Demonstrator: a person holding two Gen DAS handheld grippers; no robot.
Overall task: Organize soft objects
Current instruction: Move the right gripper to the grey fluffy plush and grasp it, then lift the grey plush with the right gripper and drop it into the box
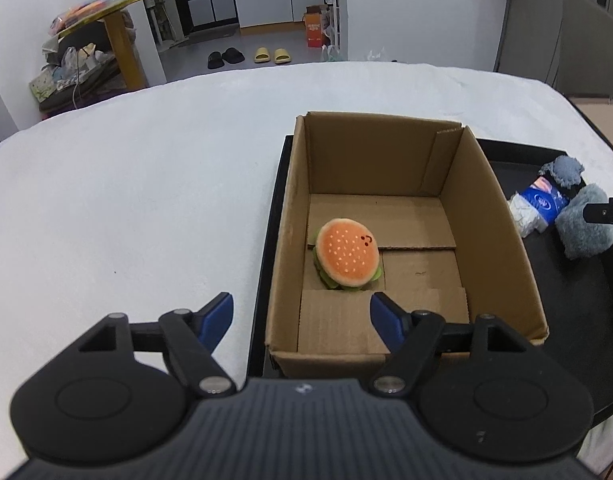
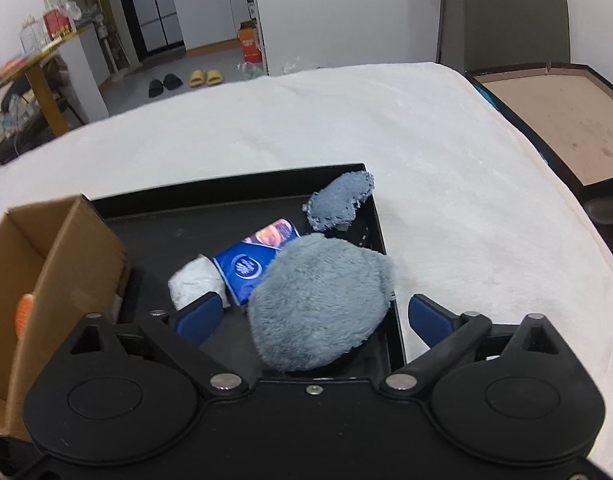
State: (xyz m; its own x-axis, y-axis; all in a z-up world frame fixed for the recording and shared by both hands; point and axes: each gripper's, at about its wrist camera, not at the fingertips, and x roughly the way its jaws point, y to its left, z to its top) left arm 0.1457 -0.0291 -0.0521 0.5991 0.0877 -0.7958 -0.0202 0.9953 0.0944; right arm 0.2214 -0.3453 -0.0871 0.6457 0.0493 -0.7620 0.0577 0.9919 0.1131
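Observation:
A plush hamburger (image 1: pixel 347 258) lies in the open cardboard box (image 1: pixel 490 216), which stands on a black tray (image 1: pixel 266 248). My left gripper (image 1: pixel 301 320) is open and empty above the box's near left corner. On the tray right of the box lie a grey furry plush (image 2: pixel 320 304), a blue tissue pack (image 2: pixel 250 264) and a grey-blue cloth (image 2: pixel 340 200). My right gripper (image 2: pixel 312 320) is open around the near side of the grey plush, without squeezing it. The box (image 2: pixel 62 252) shows at the left of the right wrist view.
The tray (image 2: pixel 226 192) sits on a white cloth-covered table (image 1: pixel 126 184). A dark-framed brown board (image 2: pixel 562 120) lies off the table's right edge. Beyond the far edge are floor, slippers (image 1: pixel 271 55) and a cluttered gold-legged table (image 1: pixel 118 40).

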